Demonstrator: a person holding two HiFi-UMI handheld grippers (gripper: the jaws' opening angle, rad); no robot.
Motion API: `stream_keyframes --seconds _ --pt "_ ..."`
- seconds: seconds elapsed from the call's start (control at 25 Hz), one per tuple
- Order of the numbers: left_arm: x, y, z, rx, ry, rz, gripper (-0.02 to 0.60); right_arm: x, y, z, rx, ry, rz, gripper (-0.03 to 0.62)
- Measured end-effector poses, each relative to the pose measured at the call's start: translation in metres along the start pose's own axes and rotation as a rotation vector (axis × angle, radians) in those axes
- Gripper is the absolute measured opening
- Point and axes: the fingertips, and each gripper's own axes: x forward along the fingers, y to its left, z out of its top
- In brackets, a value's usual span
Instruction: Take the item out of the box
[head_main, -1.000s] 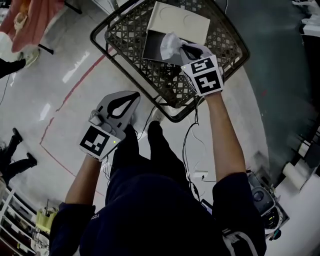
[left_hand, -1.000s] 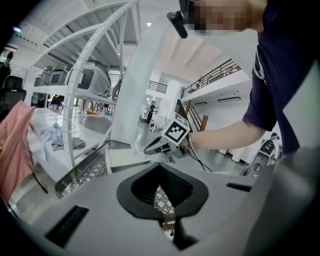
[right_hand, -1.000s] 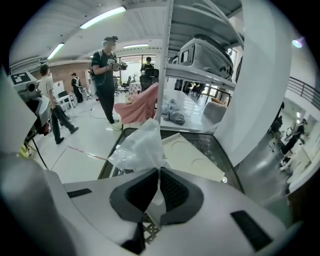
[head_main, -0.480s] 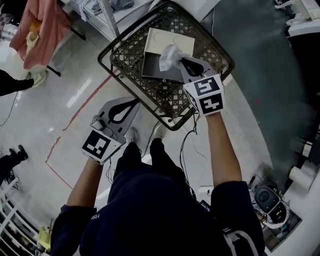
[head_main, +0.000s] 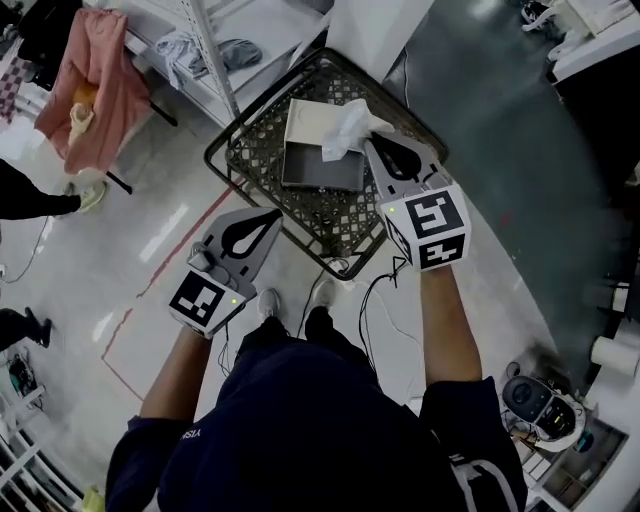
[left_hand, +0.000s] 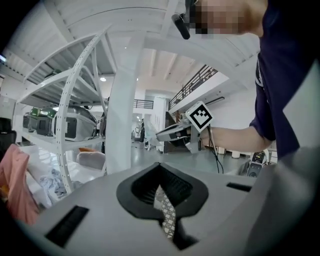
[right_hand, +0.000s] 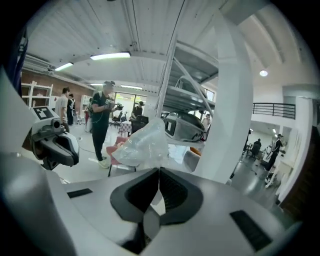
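Note:
A dark wire basket (head_main: 262, 150) stands on the floor and holds an open grey box (head_main: 322, 166) with its white lid (head_main: 306, 121) behind it. My right gripper (head_main: 372, 141) is shut on a crumpled clear plastic bag (head_main: 349, 125) and holds it above the box's right rim. In the right gripper view the bag (right_hand: 141, 143) sticks out past the closed tips of the right gripper (right_hand: 159, 170). My left gripper (head_main: 276, 213) hovers shut and empty at the basket's near left edge. The left gripper (left_hand: 160, 164) sees the right gripper (left_hand: 186, 131) ahead.
White shelving posts (head_main: 214, 50) stand behind the basket, with pink cloth (head_main: 96, 85) hanging at the far left. A red line (head_main: 160, 270) runs over the pale floor. Cables (head_main: 372, 290) trail by my feet. People stand in the background (right_hand: 101, 125).
The right gripper has lifted the plastic bag up and away from the box. Both grippers have risen and the basket sits farther below.

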Motion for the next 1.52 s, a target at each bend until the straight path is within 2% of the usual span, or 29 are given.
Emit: stream_keyframes --seconds 0.28,0.56,0.96,1.52 --pt "-0.005 -0.012 0.037 0.062 -0.041 -0.004 0.006 -0.055 0.0 0.052 0.001 -0.141 -0.032 0.026" --pt "-0.003 -0.023 0.061 0.104 -0.054 -0.021 0.006 -0.098 0.001 0.082 -0.002 -0.232 -0.061 0.026" --pt "0.002 -0.035 0.079 0.144 -0.077 -0.04 0.006 -0.131 0.008 0.089 0.019 -0.296 -0.074 0.026" --pt "0.01 -0.04 0.087 0.158 -0.087 -0.044 0.006 -0.138 0.01 0.087 0.03 -0.304 -0.073 0.026"
